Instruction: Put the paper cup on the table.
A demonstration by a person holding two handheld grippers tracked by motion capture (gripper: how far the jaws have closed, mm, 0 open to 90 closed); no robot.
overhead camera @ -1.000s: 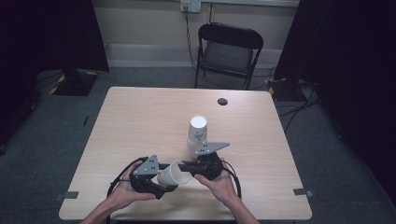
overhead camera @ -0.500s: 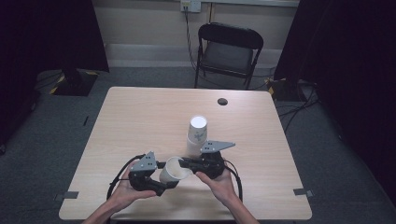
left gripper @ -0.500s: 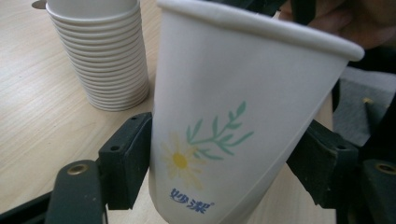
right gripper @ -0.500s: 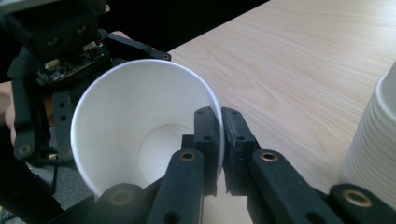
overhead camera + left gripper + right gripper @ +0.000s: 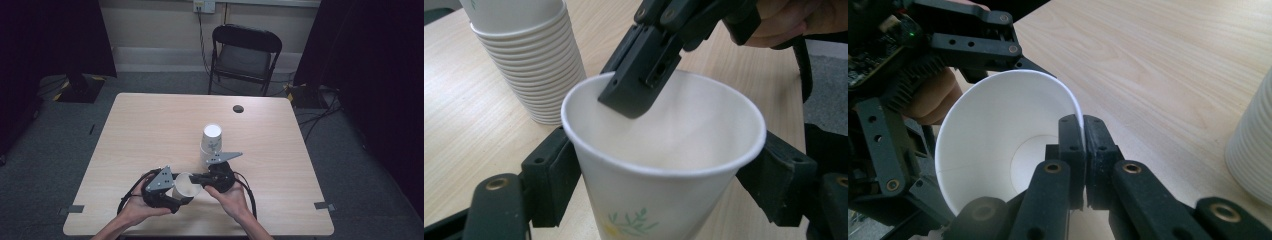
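Paper cup [image 5: 186, 186] near the cup stack [image 5: 211, 145]: our right gripper [image 5: 1082, 125] pinches its rim; our left gripper [image 5: 175, 196], jaws just widened, brackets its sides.

No readable text, labels or numbers are seen anywhere. Only a green leaf print is found on the paper cup [image 5: 659, 165], no wording.

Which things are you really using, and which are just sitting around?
In use:
- single paper cup, between the left gripper jaws
- right gripper, pinching that cup's rim
- stack of cups beside them

Just lying about:
- small dark disc on the table
- folding chair behind it
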